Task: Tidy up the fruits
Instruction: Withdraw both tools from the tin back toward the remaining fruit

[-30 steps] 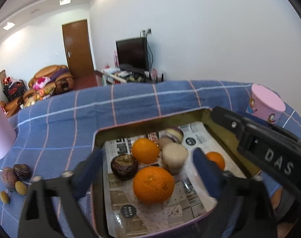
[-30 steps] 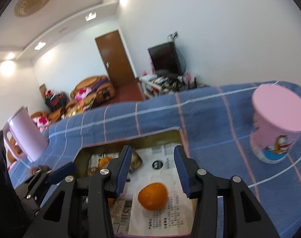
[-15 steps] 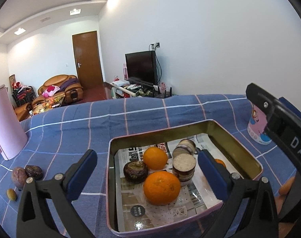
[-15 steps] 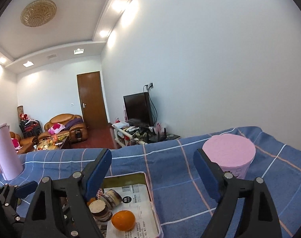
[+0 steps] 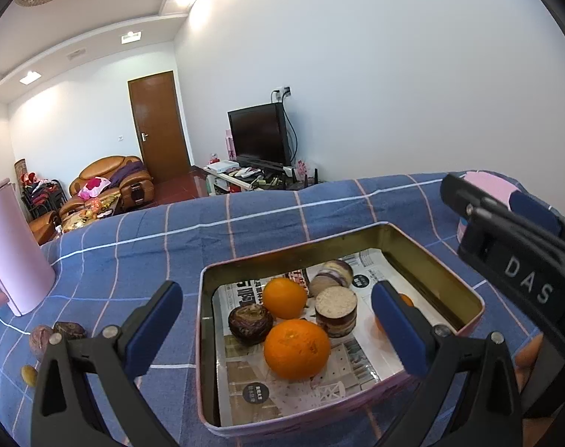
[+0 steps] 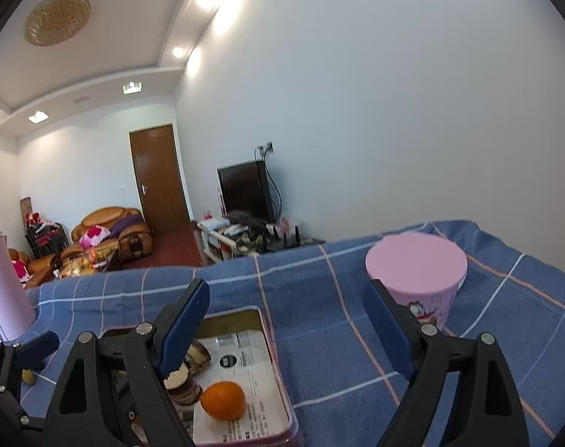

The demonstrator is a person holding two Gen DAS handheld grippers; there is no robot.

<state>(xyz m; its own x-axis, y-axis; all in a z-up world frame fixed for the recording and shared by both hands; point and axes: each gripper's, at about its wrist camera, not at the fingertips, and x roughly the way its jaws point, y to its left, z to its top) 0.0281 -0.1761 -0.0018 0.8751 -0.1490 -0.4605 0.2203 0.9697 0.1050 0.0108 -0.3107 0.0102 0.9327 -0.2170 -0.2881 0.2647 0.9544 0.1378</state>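
Observation:
A pink metal tin lined with newspaper sits on the blue checked cloth. It holds a large orange, a second orange, a dark passion fruit, two cut brown-skinned fruits and a small orange at its right side. My left gripper is open and empty above the tin's near side. My right gripper is open and empty, raised above the tin's right edge; it also shows in the left wrist view.
Two passion fruits and a small yellow fruit lie on the cloth left of the tin. A tall pink jug stands at the far left. A pink cup stands to the right. The table's far edge is behind.
Both grippers have lifted and pulled back from the tin. The right gripper opened from narrow to wide after leaving the small orange in the tin. The left stayed open.

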